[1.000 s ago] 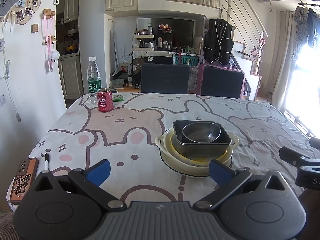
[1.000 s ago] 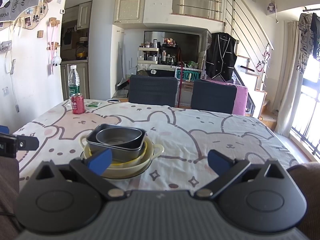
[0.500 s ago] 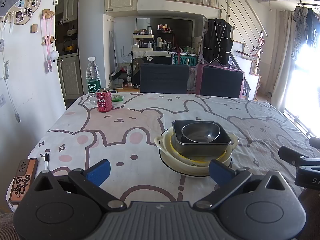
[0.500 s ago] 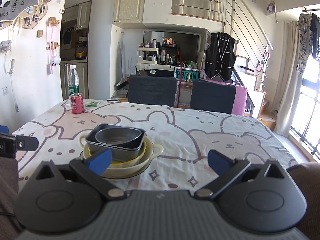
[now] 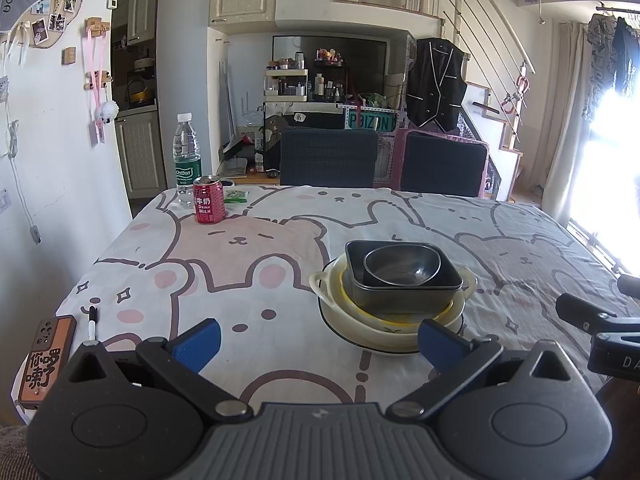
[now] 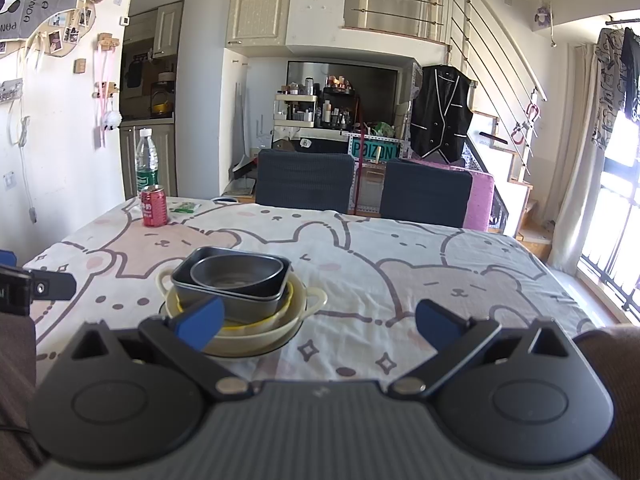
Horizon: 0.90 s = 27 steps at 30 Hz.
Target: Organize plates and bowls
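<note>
Bunny-print tablecloth (image 5: 248, 264) spreads before you, with a phone (image 5: 46, 354) at its left edge, then a can (image 5: 208, 200). Your left gripper (image 5: 318, 340) is spread wide and empty, the stack (image 5: 394, 292) of nested bowls on a plate just beyond its right finger. Your right gripper (image 6: 320, 318) also gapes, empty, the stack behind its left finger.

Right gripper (image 5: 600, 328) cut off at frame edge, fingertips unseen. Yellow bowl (image 6: 256, 322) mostly buried under dark dishes (image 6: 232, 284).
</note>
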Tool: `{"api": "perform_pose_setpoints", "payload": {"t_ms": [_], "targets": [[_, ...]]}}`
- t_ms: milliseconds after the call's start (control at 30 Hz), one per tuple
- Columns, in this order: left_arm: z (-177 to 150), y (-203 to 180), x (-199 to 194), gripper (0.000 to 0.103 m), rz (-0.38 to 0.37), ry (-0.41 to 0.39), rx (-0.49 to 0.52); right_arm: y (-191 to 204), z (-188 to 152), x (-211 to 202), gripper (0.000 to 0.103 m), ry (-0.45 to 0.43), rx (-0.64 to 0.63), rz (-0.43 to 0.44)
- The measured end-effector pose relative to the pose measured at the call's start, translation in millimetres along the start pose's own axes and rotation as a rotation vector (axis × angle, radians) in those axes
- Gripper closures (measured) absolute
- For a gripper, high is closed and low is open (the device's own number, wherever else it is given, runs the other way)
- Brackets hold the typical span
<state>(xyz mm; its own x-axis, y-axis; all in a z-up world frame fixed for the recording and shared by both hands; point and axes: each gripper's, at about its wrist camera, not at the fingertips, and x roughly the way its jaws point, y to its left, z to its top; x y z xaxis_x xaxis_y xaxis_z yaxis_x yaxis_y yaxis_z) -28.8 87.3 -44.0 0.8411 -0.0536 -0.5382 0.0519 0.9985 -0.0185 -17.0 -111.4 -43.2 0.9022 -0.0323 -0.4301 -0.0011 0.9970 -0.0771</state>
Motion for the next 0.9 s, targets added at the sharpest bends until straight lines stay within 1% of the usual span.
{"api": "perform_pose_setpoints", "payload": {"t_ms": [900], "targets": [[1.4, -2.5, -0.8, 0.000, 0.004, 0.000, -0.008, -1.4, -0.9, -0.5, 0.000, 0.001, -0.001, -0.001]]}}
